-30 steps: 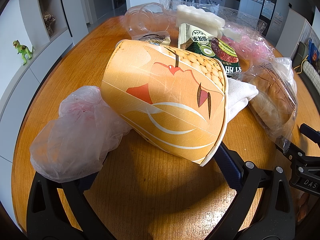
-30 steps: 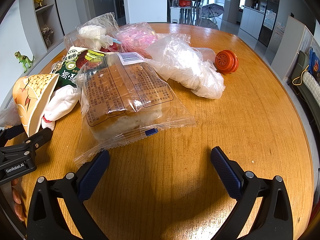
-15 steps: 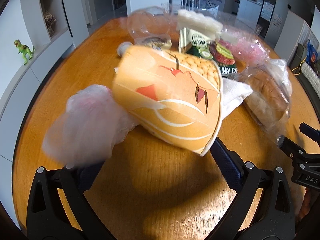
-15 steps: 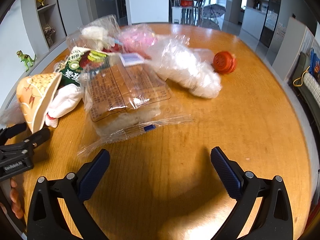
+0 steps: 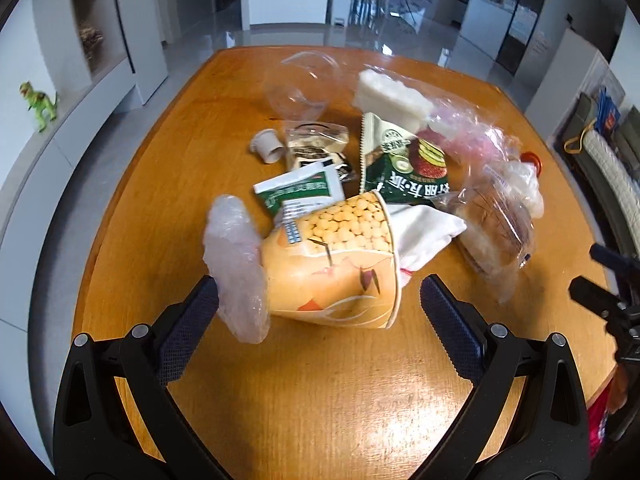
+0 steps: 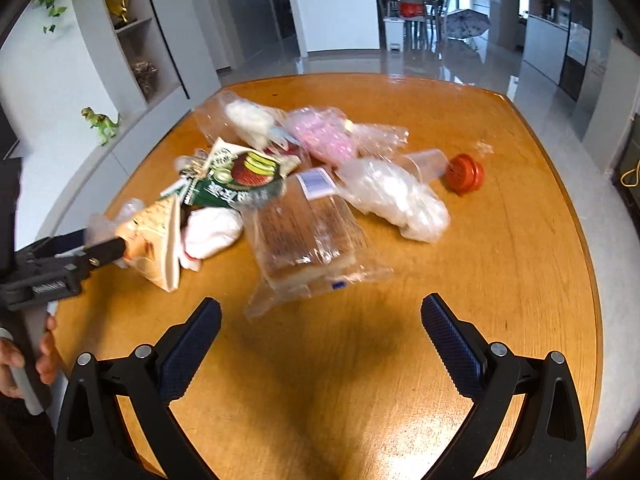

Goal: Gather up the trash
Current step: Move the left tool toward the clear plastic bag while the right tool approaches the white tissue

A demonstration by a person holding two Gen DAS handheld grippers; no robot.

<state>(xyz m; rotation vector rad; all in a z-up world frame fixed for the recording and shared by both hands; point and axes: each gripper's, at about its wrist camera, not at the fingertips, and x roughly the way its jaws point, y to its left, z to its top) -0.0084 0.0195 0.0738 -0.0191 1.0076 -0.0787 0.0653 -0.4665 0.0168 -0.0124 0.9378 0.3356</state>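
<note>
Step in hand: first pickup, not yet made. Paper cup [image 5: 340,264] lying on its side at near left of table [image 5: 328,392], thin plastic bag [image 5: 236,272] against its base, white cloth [image 5: 424,232] at its mouth. Left gripper [image 5: 319,312] wide open, holding nothing, cup just ahead between the pads. Right gripper [image 6: 320,332] wide open, empty, facing bread packet [image 6: 308,240]. Next: advance left, close gently; cup likely crushable.

left gripper [image 5: 319,304] w/ jaws spread wide, nothing clamped btwn them, right gripper [image 6: 320,320] likewise wide apart & empty, a hand [image 6: 24,356] wrapped round the left gripper's handle at frame edge.
</note>
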